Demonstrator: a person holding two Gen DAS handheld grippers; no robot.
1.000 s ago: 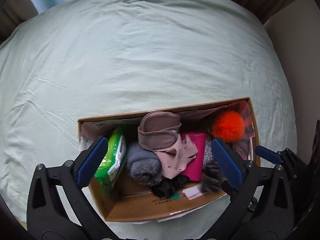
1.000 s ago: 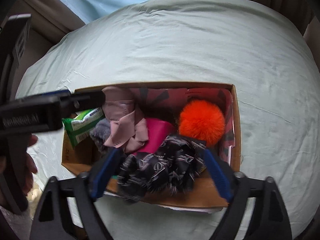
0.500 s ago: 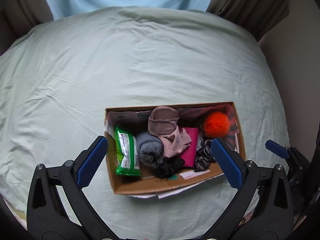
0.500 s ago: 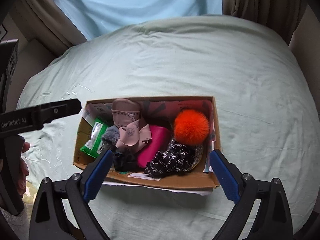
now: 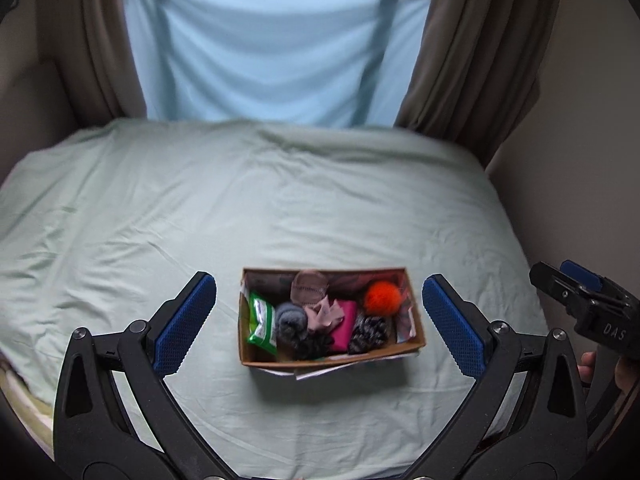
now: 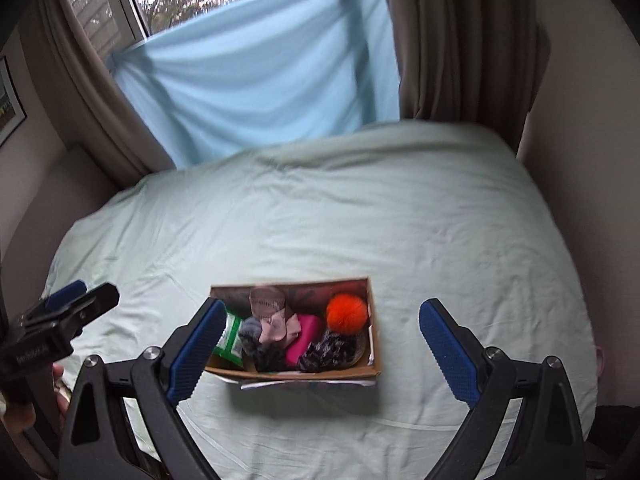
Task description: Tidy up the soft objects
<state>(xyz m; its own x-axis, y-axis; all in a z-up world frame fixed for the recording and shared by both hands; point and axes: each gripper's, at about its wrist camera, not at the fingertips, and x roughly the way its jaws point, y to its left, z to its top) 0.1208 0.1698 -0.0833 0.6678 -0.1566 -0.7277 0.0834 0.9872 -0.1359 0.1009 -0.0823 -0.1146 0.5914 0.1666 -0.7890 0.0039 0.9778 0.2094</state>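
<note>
- Two grippers frame the near edge; the left gripper has its blue pads spread wide with nothing between them, and the right gripper likewise stands apart and empty.
- Beyond the fingers, at 12 o'clock from both, a cardboard box sits on the bed sheet, apart from both grippers; it is open-topped and crammed.
- Inside, from 9 to 3 o'clock: a green wipes pack; a grey rolled sock; a dusty-pink fabric piece heaped above a magenta pouch; a black-and-white patterned cloth; an orange pom-pom in the far right corner.
- White paper pokes out under the box's near edge; the box floor is hidden by its contents.
- Wide, wrinkled pale-green sheet lies open on every side of the box; a wall closes the bed's 3 o'clock edge.
- Farthest, at 12 o'clock, a light-blue cloth hangs between brown curtains; this part is blurred.
</note>
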